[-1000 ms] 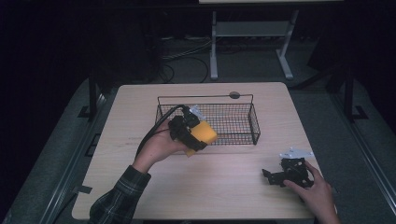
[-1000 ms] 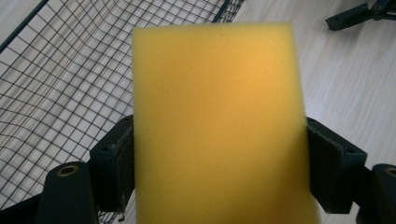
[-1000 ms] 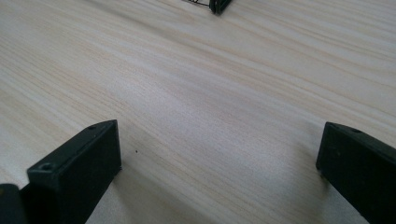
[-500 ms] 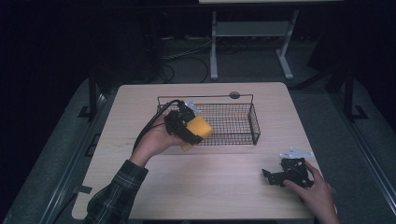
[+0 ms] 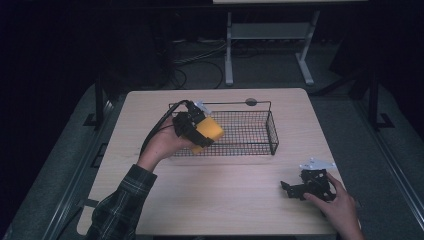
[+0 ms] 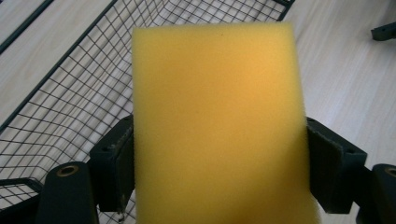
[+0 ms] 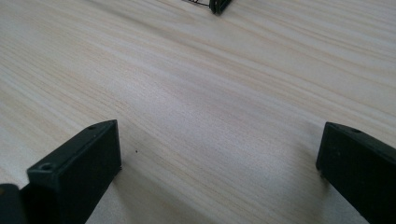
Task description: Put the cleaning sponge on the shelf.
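A yellow sponge (image 5: 209, 132) is clamped in my left gripper (image 5: 200, 131), held over the left end of a black wire basket (image 5: 260, 131). In the left gripper view the sponge (image 6: 217, 121) sits between both jaws, above the basket mesh (image 6: 74, 102). My right gripper (image 5: 295, 189) rests low on the table near the front right, jaws wide apart with nothing between them. The right gripper view has bare wood between the jaws and a corner of the basket (image 7: 218, 4) at the top edge.
The light wooden table (image 5: 215, 200) has open surface in front of the basket. A small dark round object (image 5: 251, 102) lies behind the basket's back rim. A white stand (image 5: 265, 45) and cables are on the dark floor beyond the table.
My left gripper has carried the sponge up and slightly back, from the basket's front left edge to over its left end. The right gripper has stayed put.
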The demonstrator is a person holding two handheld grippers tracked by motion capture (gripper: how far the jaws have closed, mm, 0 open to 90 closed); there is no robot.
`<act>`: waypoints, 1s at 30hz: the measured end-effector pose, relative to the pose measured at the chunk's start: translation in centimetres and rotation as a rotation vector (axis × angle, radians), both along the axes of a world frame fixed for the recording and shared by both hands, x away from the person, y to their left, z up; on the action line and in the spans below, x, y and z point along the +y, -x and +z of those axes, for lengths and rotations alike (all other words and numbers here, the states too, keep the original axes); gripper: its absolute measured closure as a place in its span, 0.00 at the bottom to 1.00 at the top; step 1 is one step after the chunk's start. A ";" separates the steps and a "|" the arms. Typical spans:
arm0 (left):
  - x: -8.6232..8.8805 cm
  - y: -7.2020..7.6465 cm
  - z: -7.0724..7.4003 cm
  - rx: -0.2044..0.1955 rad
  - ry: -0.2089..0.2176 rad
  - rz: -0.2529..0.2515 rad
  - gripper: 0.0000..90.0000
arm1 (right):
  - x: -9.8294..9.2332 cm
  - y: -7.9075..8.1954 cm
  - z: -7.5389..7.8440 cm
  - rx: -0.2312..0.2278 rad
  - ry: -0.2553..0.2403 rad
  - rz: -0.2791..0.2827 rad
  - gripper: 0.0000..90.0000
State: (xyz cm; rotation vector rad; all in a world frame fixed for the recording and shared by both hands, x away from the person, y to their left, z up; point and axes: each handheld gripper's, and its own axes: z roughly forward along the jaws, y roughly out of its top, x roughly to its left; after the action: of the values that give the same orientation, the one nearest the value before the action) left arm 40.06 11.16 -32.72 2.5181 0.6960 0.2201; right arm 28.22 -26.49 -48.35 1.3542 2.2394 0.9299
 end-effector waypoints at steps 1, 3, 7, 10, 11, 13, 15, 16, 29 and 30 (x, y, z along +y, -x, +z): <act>0.1 -0.1 0.0 -0.002 0.000 0.003 0.25 | 0.0 0.0 0.0 0.000 0.000 0.000 0.00; 0.2 -0.3 0.1 -0.004 -0.006 0.008 0.25 | 0.0 0.0 0.0 0.000 0.001 0.001 0.00; 0.6 -0.8 0.1 -0.008 -0.004 0.020 0.25 | 0.0 0.0 0.0 -0.001 0.001 0.001 0.00; 0.8 -1.2 -0.2 -0.005 -0.011 0.028 0.25 | 0.0 0.0 0.0 0.000 0.001 0.000 0.00; 0.9 -1.4 -0.3 -0.003 -0.010 0.031 0.25 | 0.0 0.0 0.0 -0.001 0.001 0.000 0.00; 1.2 -1.7 -0.4 0.000 -0.008 0.039 0.25 | 0.0 0.0 0.0 -0.001 0.001 0.001 0.00; 1.4 -2.0 -0.5 0.000 -0.003 0.049 0.25 | 0.0 0.0 0.0 -0.001 0.001 0.000 0.00; 1.5 -2.2 -0.6 -0.001 -0.003 0.052 0.25 | 0.0 0.0 0.0 0.000 0.001 0.000 0.00; 3.0 -4.1 -1.5 -0.006 -0.006 0.118 0.25 | 0.0 0.0 0.0 0.000 0.001 0.000 0.00; 3.1 -4.2 -1.6 -0.004 -0.007 0.125 0.25 | 0.0 0.0 0.0 0.000 0.000 0.000 0.00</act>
State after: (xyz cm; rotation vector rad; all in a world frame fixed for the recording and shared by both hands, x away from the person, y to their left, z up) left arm 44.25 14.30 -34.32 2.4825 0.8533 0.2717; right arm 28.23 -26.49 -48.36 1.3537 2.2393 0.9295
